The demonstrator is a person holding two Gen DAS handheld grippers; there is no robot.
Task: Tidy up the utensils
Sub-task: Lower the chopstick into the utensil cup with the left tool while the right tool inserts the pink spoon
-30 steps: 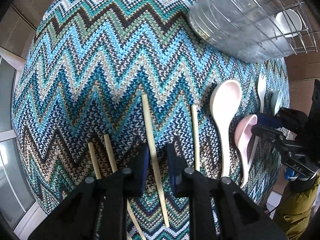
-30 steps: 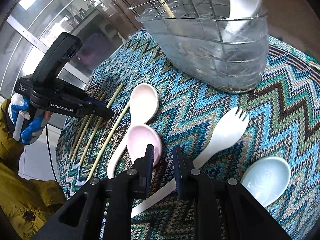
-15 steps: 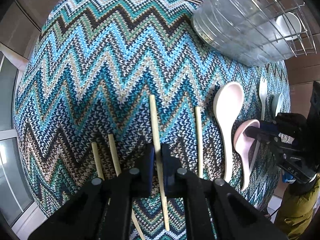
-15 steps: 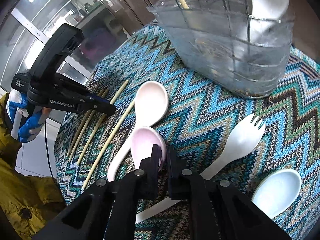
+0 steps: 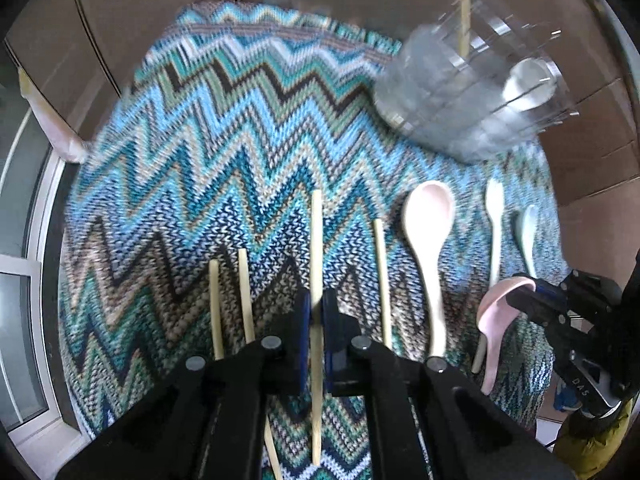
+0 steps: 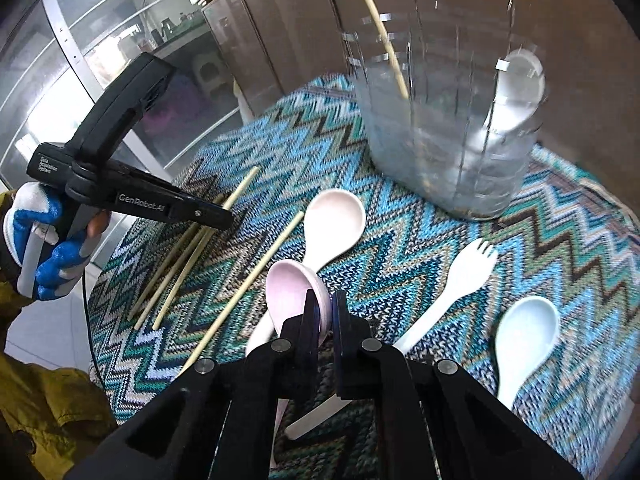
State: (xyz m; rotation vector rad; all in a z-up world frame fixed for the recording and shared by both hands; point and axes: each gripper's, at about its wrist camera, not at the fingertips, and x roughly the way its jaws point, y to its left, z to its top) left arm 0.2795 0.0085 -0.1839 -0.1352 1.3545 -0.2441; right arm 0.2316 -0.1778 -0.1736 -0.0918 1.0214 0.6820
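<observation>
Left gripper (image 5: pixel 315 316) fingers clamped on chopstick (image 5: pixel 316 248), right gripper (image 6: pixel 323 312) fingers on pink spoon (image 6: pixel 294 292) rim. Lift level, then drop both upright into holder (image 6: pixel 452 148).

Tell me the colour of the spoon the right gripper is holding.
Pale pink. The spoon is pinched at its bowl rim by the right gripper; right wrist view shows it best.

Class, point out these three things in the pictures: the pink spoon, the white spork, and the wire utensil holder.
pink spoon (image 6: pixel 290 292), right wrist view, inside of its bowl.
white spork (image 6: pixel 466 270), right wrist view, its head below the tines.
wire utensil holder (image 6: pixel 452 160), right wrist view, its clear front wall.
</observation>
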